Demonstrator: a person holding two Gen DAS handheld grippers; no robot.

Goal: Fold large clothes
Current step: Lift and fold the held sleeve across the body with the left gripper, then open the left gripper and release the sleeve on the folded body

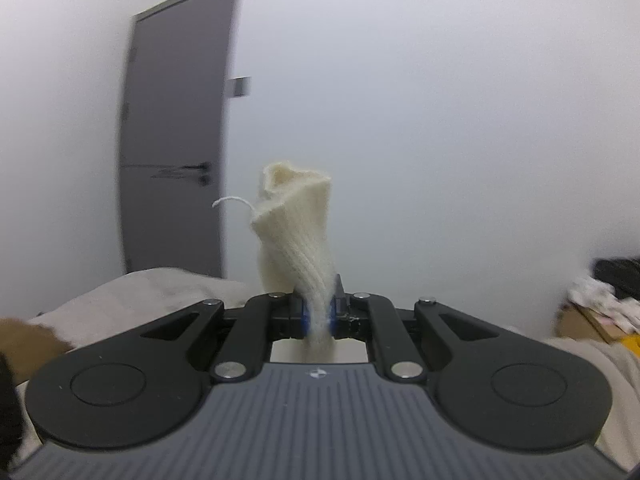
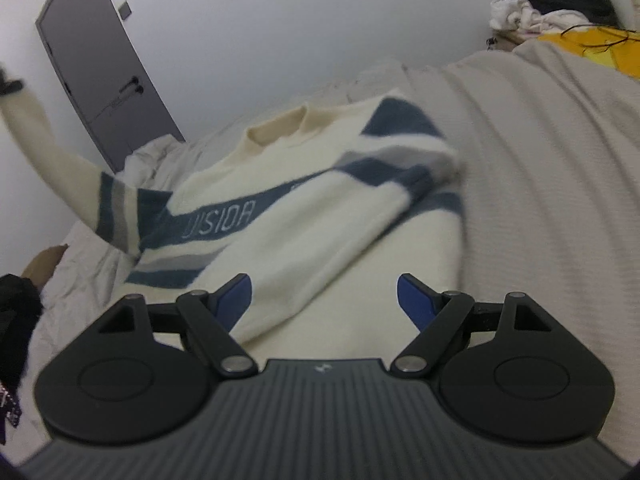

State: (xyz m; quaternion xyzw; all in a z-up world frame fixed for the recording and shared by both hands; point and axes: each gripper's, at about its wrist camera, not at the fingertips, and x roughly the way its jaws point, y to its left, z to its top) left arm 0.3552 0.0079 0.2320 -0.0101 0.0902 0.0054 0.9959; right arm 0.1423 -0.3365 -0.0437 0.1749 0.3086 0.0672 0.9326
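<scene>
Pinching sleeve cuff [image 1: 296, 224], left gripper [image 1: 318, 316] raised.

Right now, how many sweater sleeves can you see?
2. One sleeve is lifted off the bed at far left, its cuff clamped in the left gripper. The other sleeve lies folded across the sweater body.

The sweater [image 2: 304, 216] lies on the bed [image 2: 540, 184], a door [image 2: 100, 64] behind, clothes pile [image 2: 552, 8] far right.

Left hand-held gripper [image 1: 318, 316] clamped and raised; right hand-held gripper [image 2: 324, 300] spread wide, angled downward
</scene>
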